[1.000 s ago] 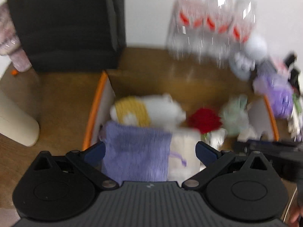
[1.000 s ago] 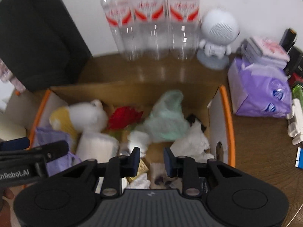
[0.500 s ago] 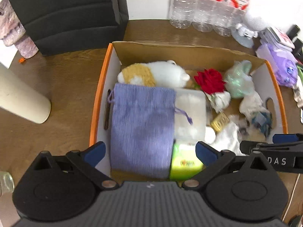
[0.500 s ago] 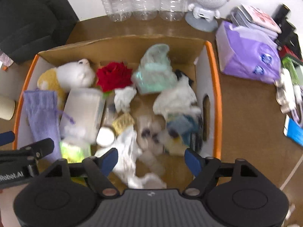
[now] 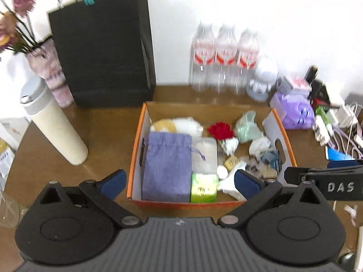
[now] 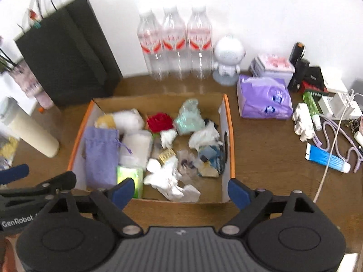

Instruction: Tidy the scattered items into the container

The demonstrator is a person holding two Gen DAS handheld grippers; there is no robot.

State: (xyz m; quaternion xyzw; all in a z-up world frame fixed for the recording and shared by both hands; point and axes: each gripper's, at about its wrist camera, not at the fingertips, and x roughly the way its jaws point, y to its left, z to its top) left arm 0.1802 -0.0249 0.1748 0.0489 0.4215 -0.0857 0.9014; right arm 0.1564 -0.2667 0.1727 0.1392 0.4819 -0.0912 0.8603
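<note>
An orange-rimmed cardboard box [image 5: 135, 149] [image 6: 231, 136] sits on the brown table. It holds a purple cloth pouch [image 5: 166, 165] [image 6: 99, 156], a green packet [image 5: 203, 188], a white and yellow plush [image 5: 179, 124], a red flower [image 6: 158, 121], a mint bag [image 6: 189, 117] and crumpled white tissue [image 6: 170, 180]. My left gripper [image 5: 179, 181] is open and empty above the box's near edge. My right gripper [image 6: 180, 192] is open and empty, also above the near edge.
A black paper bag [image 5: 102, 52], a cream flask [image 5: 54, 131] and a vase [image 5: 52, 77] stand to the left. Three water bottles [image 6: 174, 43] and a white robot figure [image 6: 228, 61] stand behind. A purple tissue pack [image 6: 264, 99], cables and a blue tube [image 6: 326, 158] lie to the right.
Both grippers have pulled back and up from inside the box. The right gripper went from nearly shut to wide open. The left stayed open.
</note>
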